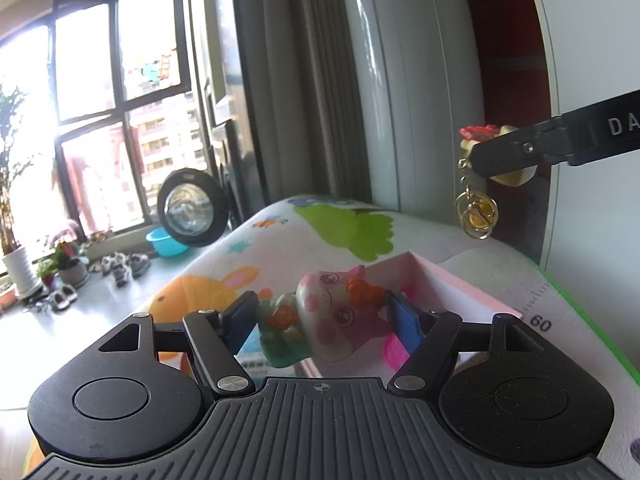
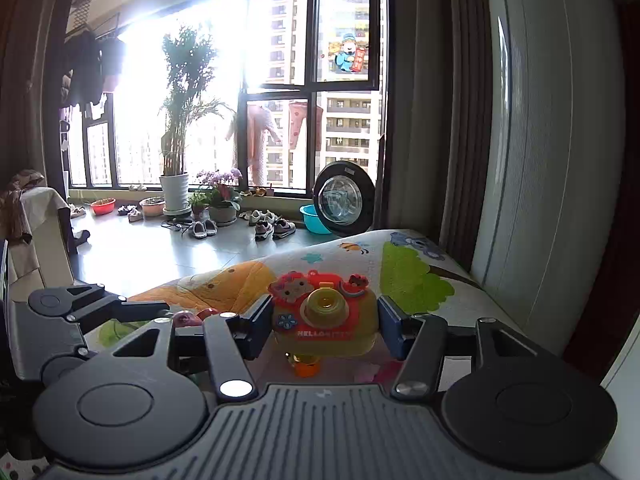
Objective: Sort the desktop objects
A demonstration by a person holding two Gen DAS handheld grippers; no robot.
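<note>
My left gripper [image 1: 326, 316] is shut on a pink pig figurine [image 1: 334, 314] with orange flowers and a green body, held in the air just above the near edge of a pink open box [image 1: 448, 284]. My right gripper [image 2: 324, 322] is shut on a yellow toy camera [image 2: 326, 320] with a red top and a dangling gold keychain [image 1: 476, 210]. The right gripper's finger [image 1: 520, 148] shows in the left wrist view at the upper right, above the box. The left gripper's body [image 2: 80, 320] shows at the left of the right wrist view.
The table wears a cartoon-printed cloth [image 1: 340, 224] with a ruler strip along its right edge [image 1: 540, 320]. A white cabinet [image 1: 592, 60] stands behind at the right. A pink object [image 1: 394, 354] lies inside the box. The floor beyond holds shoes, plants and a washing machine [image 2: 344, 204].
</note>
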